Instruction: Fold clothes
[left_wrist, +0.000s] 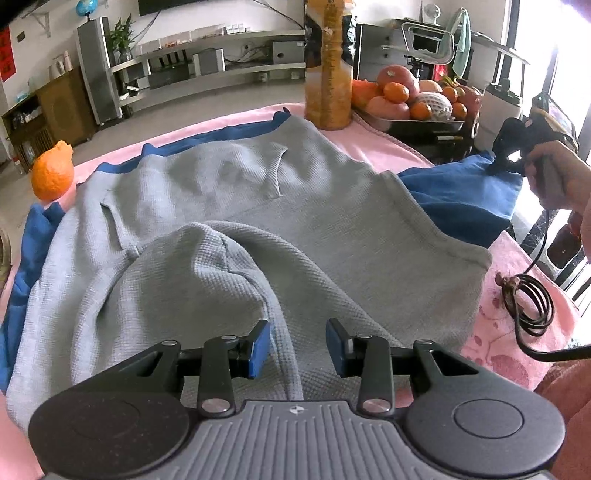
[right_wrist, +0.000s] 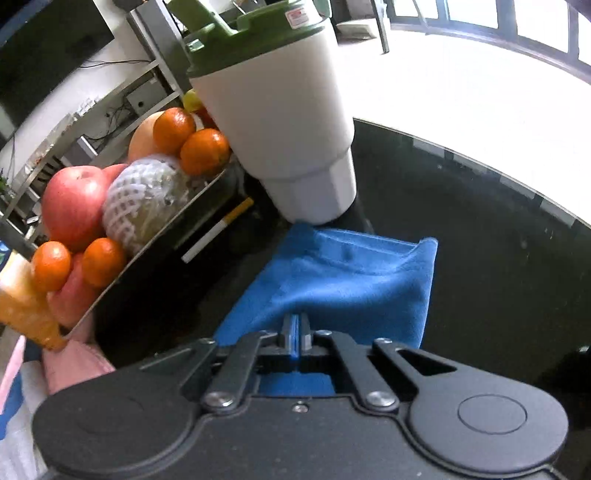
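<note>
Pinching soft blue fleece (right_wrist: 343, 280), the right hand-held gripper (right_wrist: 295, 332) clamps; the left (left_wrist: 297, 347) gapes over waffle-knit grey fabric (left_wrist: 258, 206).

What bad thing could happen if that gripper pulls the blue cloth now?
The right gripper is shut on the blue cloth, whose far edge lies at the foot of the white cup. A pull might tip the cup. The fruit tray and the cigarette lie close by and could get dragged or knocked too.
</note>
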